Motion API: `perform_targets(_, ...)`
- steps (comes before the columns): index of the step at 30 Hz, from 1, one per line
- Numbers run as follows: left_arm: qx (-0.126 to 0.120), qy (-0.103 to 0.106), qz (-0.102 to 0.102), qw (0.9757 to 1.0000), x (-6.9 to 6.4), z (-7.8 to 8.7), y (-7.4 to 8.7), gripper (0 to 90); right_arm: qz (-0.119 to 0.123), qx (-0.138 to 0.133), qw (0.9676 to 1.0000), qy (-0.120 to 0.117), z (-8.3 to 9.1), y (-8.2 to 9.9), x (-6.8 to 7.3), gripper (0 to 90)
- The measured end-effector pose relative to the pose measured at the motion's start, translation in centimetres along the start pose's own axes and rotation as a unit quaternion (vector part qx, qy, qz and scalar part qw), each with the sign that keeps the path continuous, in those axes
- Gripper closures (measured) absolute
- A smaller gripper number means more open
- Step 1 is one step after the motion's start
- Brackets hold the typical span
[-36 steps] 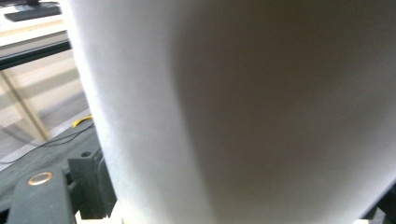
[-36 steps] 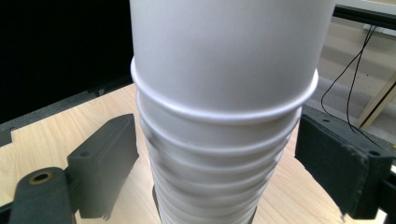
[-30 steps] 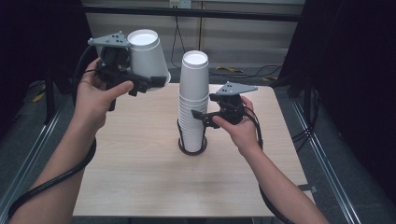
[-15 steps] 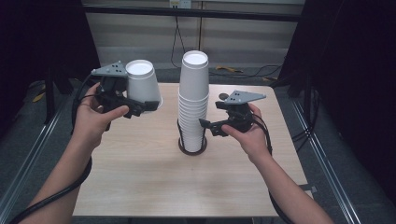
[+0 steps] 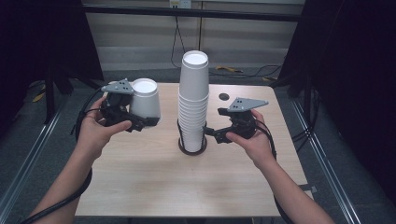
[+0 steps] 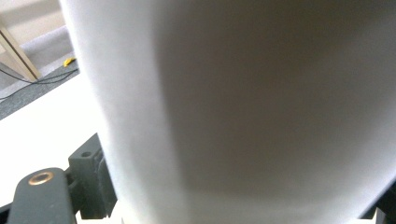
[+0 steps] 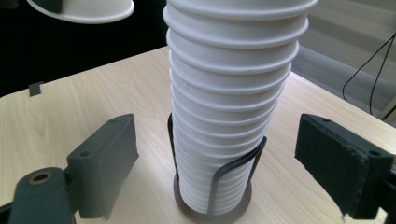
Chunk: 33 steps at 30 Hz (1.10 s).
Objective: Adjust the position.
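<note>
A tall stack of upside-down white paper cups [image 5: 194, 100] stands in a black wire holder [image 5: 192, 145] at the middle of the wooden table [image 5: 140, 186]. Left of it, above the table, my left gripper [image 5: 140, 122] is shut on a single inverted white cup [image 5: 145, 99]. That cup's wall [image 6: 233, 112] looms close in the left gripper view. My right gripper [image 5: 213, 133] hangs open just right of the stack's lower part. In the right gripper view the stack [image 7: 233, 84] and holder [image 7: 217, 186] lie between the jaws of the right gripper [image 7: 222, 142], untouched. The held cup's rim [image 7: 84, 10] shows at top left.
A dark round hole [image 5: 224, 96] sits in the table behind the right hand. Dark curtains flank both sides, and cables lie on the floor beyond the far edge. Bare wood stretches across the near half of the table.
The left hand has come down with the cup, from above the stack's top to about its mid height. The right gripper has drawn back a little from the stack, to the right.
</note>
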<state>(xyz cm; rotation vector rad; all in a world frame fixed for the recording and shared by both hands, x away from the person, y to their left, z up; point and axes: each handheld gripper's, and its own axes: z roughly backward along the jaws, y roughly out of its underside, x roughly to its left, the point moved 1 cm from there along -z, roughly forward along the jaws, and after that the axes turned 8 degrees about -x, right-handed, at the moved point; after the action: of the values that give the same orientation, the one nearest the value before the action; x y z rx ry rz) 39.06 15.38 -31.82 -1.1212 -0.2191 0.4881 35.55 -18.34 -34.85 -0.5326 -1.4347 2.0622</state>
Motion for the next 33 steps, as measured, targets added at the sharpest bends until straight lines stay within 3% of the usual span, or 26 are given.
perform_targets(7,0.043,0.006,-0.021,0.9989,-0.9,-0.9,1.3,14.1,0.012,0.009,0.9998,-0.012,-0.1,0.8,0.3,12.7)
perform_targets(14,0.063,0.018,-0.013,0.9978,-1.3,-1.7,2.4,14.4,0.013,0.012,0.9996,-0.020,0.0,1.6,0.5,12.7)
perform_targets(22,0.087,0.028,-0.027,0.9955,-2.2,-2.4,3.4,14.8,0.012,0.010,0.9993,-0.035,0.5,2.3,0.8,12.8)
perform_targets(23,0.099,0.033,-0.039,0.9938,-2.5,-2.6,3.5,14.9,0.011,0.011,0.9991,-0.039,0.6,2.4,0.8,12.8)
perform_targets(28,0.108,0.036,-0.041,0.9926,-3.0,-3.0,4.0,15.2,0.007,0.009,0.9989,-0.046,0.7,2.9,0.8,12.8)
perform_targets(29,0.127,0.033,-0.058,0.9897,-3.0,-3.1,4.2,15.2,0.008,0.009,0.9988,-0.047,0.8,3.2,0.7,12.9)
perform_targets(31,0.125,0.027,-0.049,0.9906,-3.2,-3.3,4.4,15.3,0.007,0.012,0.9987,-0.050,0.9,3.5,0.7,12.9)
perform_targets(33,0.145,0.032,-0.056,0.9873,-3.4,-3.6,4.8,15.3,0.005,0.013,0.9984,-0.054,0.9,3.8,0.8,12.9)
